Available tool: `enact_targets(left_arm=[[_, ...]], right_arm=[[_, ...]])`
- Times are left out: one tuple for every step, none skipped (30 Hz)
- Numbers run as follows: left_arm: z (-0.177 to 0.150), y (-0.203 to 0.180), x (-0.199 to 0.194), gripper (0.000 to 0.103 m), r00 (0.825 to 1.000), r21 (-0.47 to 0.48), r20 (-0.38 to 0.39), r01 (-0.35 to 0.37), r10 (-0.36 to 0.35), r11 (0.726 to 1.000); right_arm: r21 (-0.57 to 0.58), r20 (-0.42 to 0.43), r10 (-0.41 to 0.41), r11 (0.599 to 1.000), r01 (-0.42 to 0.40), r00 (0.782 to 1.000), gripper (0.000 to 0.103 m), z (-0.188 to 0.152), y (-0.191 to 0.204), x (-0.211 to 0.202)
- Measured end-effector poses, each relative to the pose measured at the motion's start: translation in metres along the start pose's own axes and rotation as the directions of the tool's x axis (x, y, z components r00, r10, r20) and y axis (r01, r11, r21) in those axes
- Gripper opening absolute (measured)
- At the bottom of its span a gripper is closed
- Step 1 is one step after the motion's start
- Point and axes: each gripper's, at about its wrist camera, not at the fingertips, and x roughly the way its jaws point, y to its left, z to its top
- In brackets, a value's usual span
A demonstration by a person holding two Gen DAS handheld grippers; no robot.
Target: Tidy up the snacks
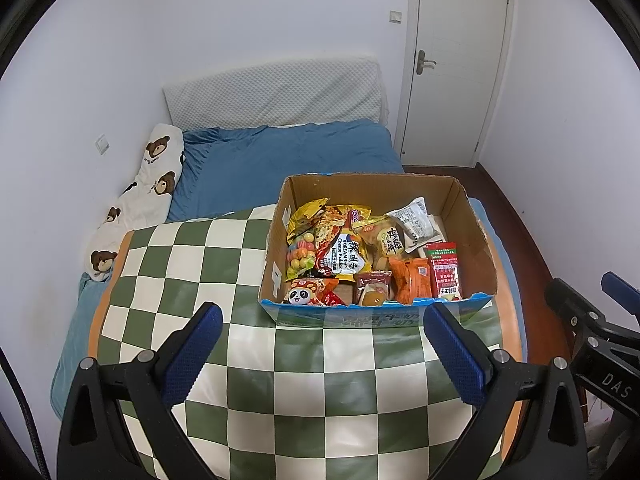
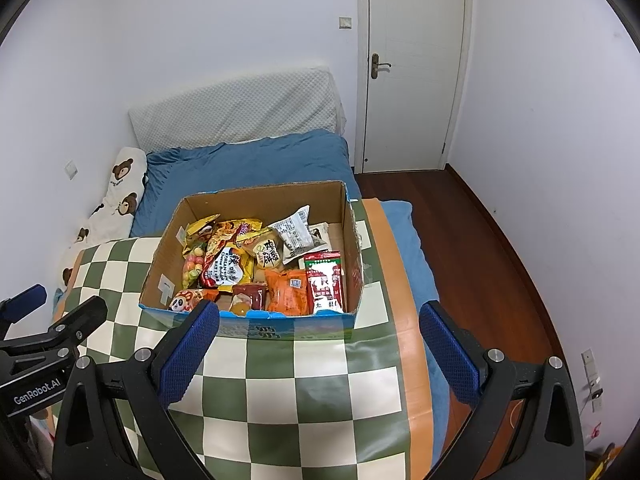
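Both tools are hovering with fingers spread wide and holding nothing: the left hand-held gripper [image 1: 322,338] and the right hand-held gripper [image 2: 320,338]. The cardboard box [image 1: 474,236] of snacks [image 1: 340,256] is sitting on the checkered mat [image 1: 256,360] toward the bed's [image 1: 280,160] right edge.

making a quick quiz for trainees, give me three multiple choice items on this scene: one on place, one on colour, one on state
1. Where does the cardboard box stand?
A. on the checkered cloth
B. on the floor
C. on the white pillow

2. What colour is the bed sheet?
A. red
B. blue
C. yellow

3. How are the left tongs and right tongs?
A. both shut on a snack
B. one open, one shut
C. both open, empty

Answers: A, green-and-white squares surround its base; B, blue fabric lies behind the box; C, fingers spread wide apart, holding nothing.
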Motion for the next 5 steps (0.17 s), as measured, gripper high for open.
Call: enact_targets(left_arm=[[-0.0001,-0.0002,0.0001,0.103,1.0,0.001,0.002,-0.002,0.002,1.0],[0.0002,-0.0001,-0.0003,0.103,1.0,0.0,0.003,-0.002,0.002,1.0],[0.0008,0.0,-0.0007,0.103,1.0,-0.002,0.005,-0.001,0.001,1.0],[0.0007,0.0002,-0.0012,0.103,1.0,-0.003,0.005,0.001,-0.001,1.0],[0.0012,0.0002,-0.0019,0.103,1.0,-0.003,0.007,0.002,-0.001,1.0]], right_arm=[[0.001,0.0,0.001,1.0,-0.001,1.0,0.102,-0.0005,-0.0001,-0.0012],[0.002,0.001,0.002,1.0,-0.002,1.0,0.102,-0.0006,-0.0001,-0.0017],[0.002,0.001,0.002,1.0,-0.002,1.0,0.102,-0.0001,-0.0002,-0.0022],[0.001,0.002,0.003,1.0,-0.003,1.0,0.102,-0.0006,0.0,-0.0022],[0.001,0.003,0.004,1.0,-0.004,1.0,0.102,-0.0004,0.0,-0.0027]])
